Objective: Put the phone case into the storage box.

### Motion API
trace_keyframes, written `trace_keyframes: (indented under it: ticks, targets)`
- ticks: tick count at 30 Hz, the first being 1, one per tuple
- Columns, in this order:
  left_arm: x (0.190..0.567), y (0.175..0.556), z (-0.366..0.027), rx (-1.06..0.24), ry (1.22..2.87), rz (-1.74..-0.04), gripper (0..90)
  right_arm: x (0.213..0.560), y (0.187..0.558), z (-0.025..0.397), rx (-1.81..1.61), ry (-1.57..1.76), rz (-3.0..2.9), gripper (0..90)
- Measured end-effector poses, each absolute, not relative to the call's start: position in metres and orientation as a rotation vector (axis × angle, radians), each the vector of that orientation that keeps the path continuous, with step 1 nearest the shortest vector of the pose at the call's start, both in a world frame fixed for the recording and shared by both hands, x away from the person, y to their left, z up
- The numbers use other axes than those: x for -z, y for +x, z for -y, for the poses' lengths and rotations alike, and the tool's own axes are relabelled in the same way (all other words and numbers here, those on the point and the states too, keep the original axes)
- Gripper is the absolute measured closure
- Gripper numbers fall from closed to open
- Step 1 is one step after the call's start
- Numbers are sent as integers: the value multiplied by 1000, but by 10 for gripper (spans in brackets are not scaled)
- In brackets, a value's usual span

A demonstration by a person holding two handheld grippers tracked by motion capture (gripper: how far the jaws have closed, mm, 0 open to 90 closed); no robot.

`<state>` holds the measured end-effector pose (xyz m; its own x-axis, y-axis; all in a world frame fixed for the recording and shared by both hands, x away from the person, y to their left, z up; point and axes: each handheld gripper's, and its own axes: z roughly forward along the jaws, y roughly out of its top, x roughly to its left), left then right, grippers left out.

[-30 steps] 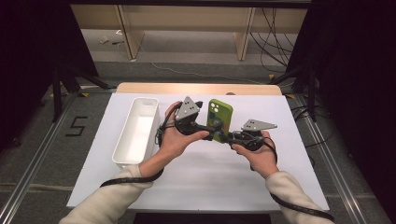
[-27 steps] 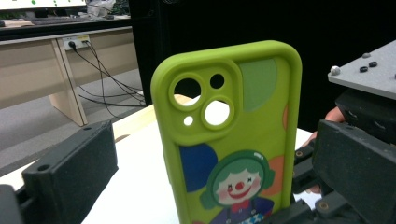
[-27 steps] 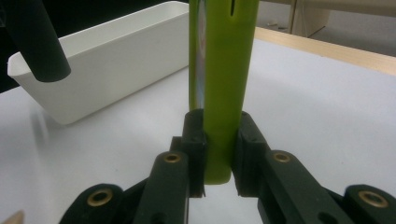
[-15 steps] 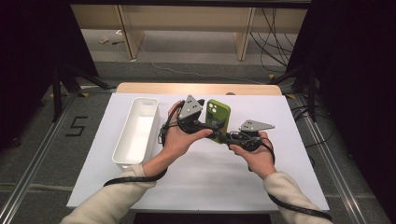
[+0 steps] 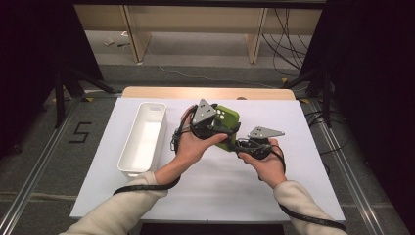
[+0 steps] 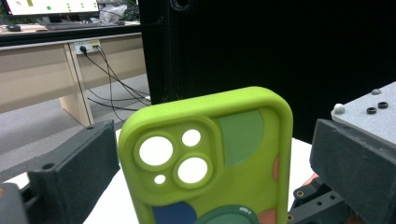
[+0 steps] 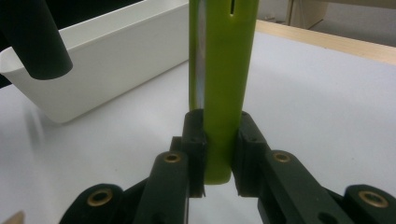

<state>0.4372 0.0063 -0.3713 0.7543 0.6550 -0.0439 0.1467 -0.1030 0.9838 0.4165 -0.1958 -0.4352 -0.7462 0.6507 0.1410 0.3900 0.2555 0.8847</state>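
A lime-green phone case (image 5: 227, 120) with camera holes is held upright above the white table. My right gripper (image 5: 241, 145) is shut on its lower edge; the right gripper view shows the case (image 7: 224, 70) edge-on, pinched between both pads (image 7: 217, 135). My left gripper (image 5: 219, 129) is at the case from the left side. In the left gripper view the case (image 6: 210, 158) stands between the two black jaws with a gap on each side, so that gripper (image 6: 215, 140) is open.
A long white bin (image 5: 126, 152) lies on the table's left part, also near in the right gripper view (image 7: 107, 42). The white tabletop (image 5: 293, 186) ends at a wooden strip (image 5: 205, 92) at the back. Dark stands and cables are on the floor around.
The two hands have drawn slightly closer together; the right gripper and the case shifted a little to the left. The grip on the case is unchanged.
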Motion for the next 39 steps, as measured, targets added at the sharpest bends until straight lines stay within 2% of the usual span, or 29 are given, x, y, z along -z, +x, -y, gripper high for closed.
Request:
trace_keyframes:
  ticks: [14, 17, 39]
  targets:
    - [374, 441, -4, -491, 1644, -682, 90, 437, 416, 194, -1478, 967, -2281, 782]
    - [375, 440, -3, -492, 1641, -681, 131, 436, 416, 194, -1474, 964, -2278, 782]
    - [373, 441, -4, -475, 1640, -653, 161, 437, 416, 194, -1462, 942, -2239, 765]
